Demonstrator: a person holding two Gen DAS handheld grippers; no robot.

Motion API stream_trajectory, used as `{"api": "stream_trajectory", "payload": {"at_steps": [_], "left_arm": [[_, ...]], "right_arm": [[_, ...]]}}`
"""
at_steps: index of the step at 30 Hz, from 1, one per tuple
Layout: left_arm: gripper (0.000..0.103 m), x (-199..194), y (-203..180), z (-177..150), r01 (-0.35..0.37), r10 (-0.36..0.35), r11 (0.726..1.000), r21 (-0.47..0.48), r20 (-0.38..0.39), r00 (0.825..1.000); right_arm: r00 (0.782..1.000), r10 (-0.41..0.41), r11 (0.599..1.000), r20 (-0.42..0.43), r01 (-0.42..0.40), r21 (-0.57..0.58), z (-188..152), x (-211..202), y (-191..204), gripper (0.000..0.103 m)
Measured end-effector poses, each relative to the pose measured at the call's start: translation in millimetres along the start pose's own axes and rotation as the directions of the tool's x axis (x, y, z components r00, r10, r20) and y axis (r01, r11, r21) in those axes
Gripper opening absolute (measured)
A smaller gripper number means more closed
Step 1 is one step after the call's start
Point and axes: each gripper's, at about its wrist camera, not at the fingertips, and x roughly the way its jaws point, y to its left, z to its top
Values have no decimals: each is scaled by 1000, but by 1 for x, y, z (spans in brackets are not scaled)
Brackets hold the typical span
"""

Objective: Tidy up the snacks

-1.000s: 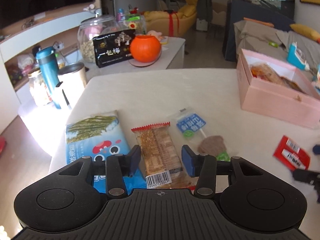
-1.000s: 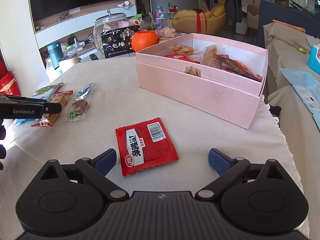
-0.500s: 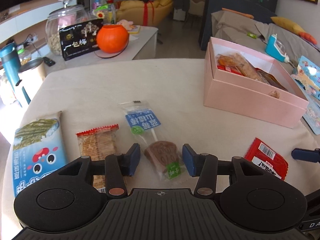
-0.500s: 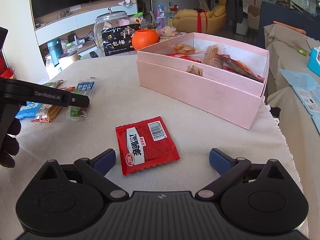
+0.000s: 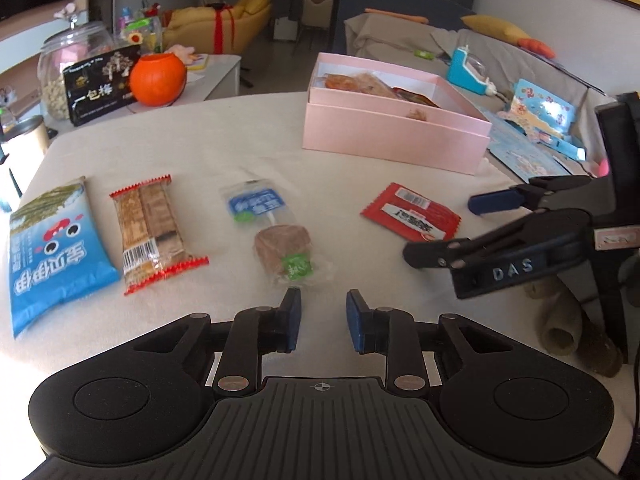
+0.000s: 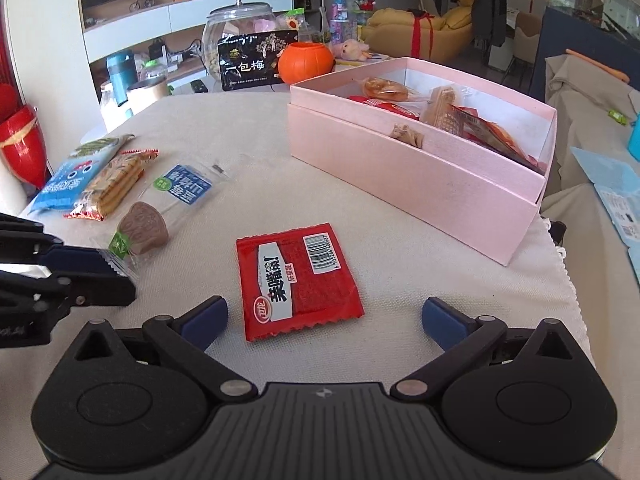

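Task status: partly complete, judged from the layout. Open pink cardboard box (image 6: 420,168) on the cloth-covered desk (image 5: 200,148), already loaded with several wrapped snacks. Four packets left outside it, flat on the desk in a loose row: blue seaweed-print snack bag (image 5: 52,256) at the far left, red-edged clear pack of biscuits (image 5: 154,232) just beside it, clear wrapper with a brown heart-shaped lollipop and blue label (image 5: 276,236) next, flat red foil sachet with a barcode (image 6: 296,276) nearest the box. Left tongs (image 5: 323,322): jaws closing, gap narrow, aimed just past the near edge of the lollipop wrapper. Right wrist view: wrapper's crimped edge at the tip of the left tongs; contact or grip not confirmable, and in the left wrist view nothing between the pads. Treat as not yet gripped. Right tongs (image 6: 324,318): spread wide, released, empty, positioned over the near edge of the red sachet, pads well apart on either side of it. Probable step in hand: pick-up of the lollipop wrapper by the left, red sachet next in line for the right. Remaining work, as a judgement: transfer of all four packets into the box; lid not visible, closing step unknown.
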Motion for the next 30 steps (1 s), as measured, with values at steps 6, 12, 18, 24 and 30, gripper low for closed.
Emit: {"api": "stream_trajectory", "payload": {"at_steps": [6,12,18,24,30], "left_arm": [[30,-17,12,7,-53,57,996,-71,62,996],[30,-13,12,29,-77,82,995,-61,87,993],[33,21,-7,34,-164,163,984,68,24,986],[54,31,8,33,-56,56,998,-7,-7,998],[50,34,18,37,-123,123,992,-14,8,992]], "right_arm": [[1000,-21,1000,2,21,15,12,12,1,103],[999,-27,999,20,27,27,11,14,1,103],[999,-27,999,24,26,32,10,13,1,103],[999,-25,999,25,25,33,9,12,0,103],[999,-23,999,25,22,35,10,12,0,103]]}}
